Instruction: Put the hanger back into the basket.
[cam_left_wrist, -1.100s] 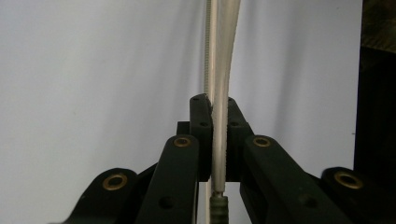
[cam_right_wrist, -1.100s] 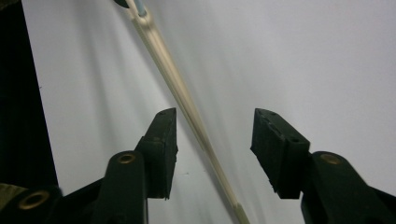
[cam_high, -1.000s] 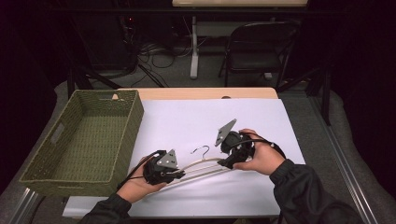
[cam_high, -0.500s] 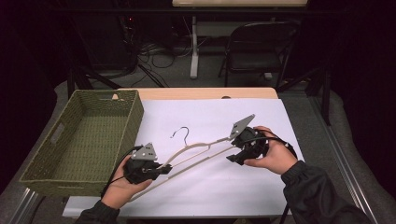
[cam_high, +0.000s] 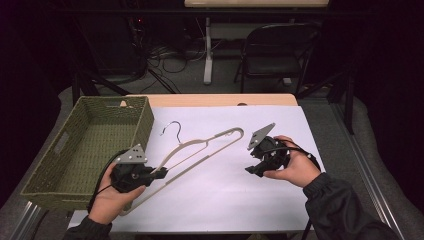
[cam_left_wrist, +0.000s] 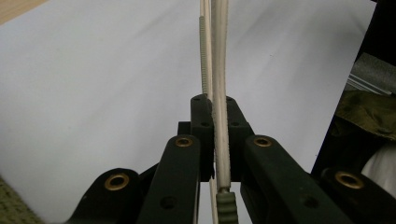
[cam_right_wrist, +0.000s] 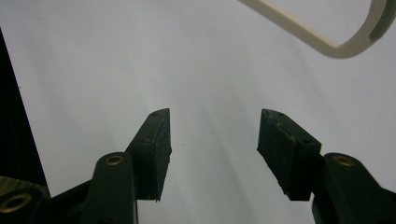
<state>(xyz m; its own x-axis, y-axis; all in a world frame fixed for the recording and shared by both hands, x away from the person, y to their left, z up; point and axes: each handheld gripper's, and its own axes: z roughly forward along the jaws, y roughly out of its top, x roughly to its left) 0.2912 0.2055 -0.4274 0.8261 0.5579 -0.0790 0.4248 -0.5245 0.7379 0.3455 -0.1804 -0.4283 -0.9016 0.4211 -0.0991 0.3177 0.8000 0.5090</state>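
Note:
A cream plastic clothes hanger with a dark metal hook lies slanted over the white sheet, its far end near the table's middle. My left gripper is shut on the hanger's lower bar near its left end; in the left gripper view the bar runs straight up between the closed jaws. My right gripper sits to the right of the hanger, apart from it, and is open with nothing between its fingers. In the right gripper view the hanger's rounded end lies beyond the jaws at upper right.
A green woven basket stands at the table's left side, close to my left hand. A folding chair and cables are on the floor behind the table. The table's bare wooden edge shows at the back.
My right gripper has let go of the hanger and drawn back to the right. My left gripper has carried the hanger leftward, toward the basket.

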